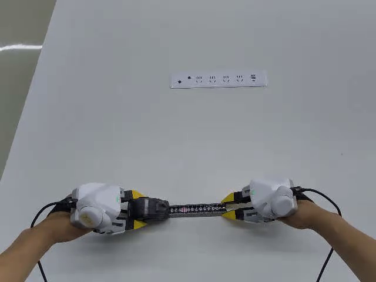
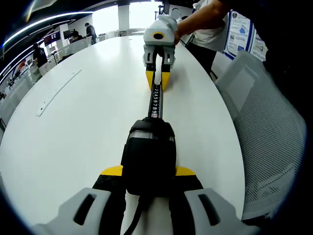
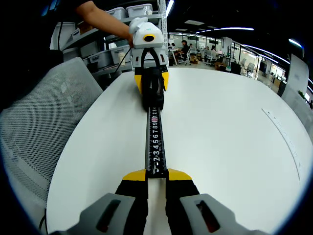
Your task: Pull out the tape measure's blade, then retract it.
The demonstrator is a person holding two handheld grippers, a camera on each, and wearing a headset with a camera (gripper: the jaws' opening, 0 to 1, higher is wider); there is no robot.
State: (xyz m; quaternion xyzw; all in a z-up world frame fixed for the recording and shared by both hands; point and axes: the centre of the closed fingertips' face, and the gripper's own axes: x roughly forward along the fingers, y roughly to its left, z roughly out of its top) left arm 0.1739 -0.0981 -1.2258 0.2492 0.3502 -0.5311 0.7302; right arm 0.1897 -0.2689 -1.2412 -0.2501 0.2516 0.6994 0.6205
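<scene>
the tape measure lies low over the white worktop (image 1: 176,135) near the person, stretched between the two grippers. the left gripper (image 1: 138,210) has its jaws closed on the dark case (image 2: 149,154), gripping its two flat sides. the right gripper (image 1: 230,207) has its jaws pinched narrow on the free end of the blade (image 3: 155,147), which runs straight from case to jaws.

the case looks like hard plastic with a rubbery skin: compact, with some weight, and safe to squeeze across its broad sides. the blade is probably thin spring steel, stiff while straight but likely to kink if bent sideways. it is smooth, so a pinch on its flat faces could slip, and the end by the hook is the surer hold. the spring will likely pull it back sharply, so it should be let in slowly.

in the right gripper view the blade's white numerals read 2 to 9, then a red mark, then 1 2 3. no brand can be read on the case. the white power strip (image 1: 218,79) farther back shows no legible writing.
</scene>
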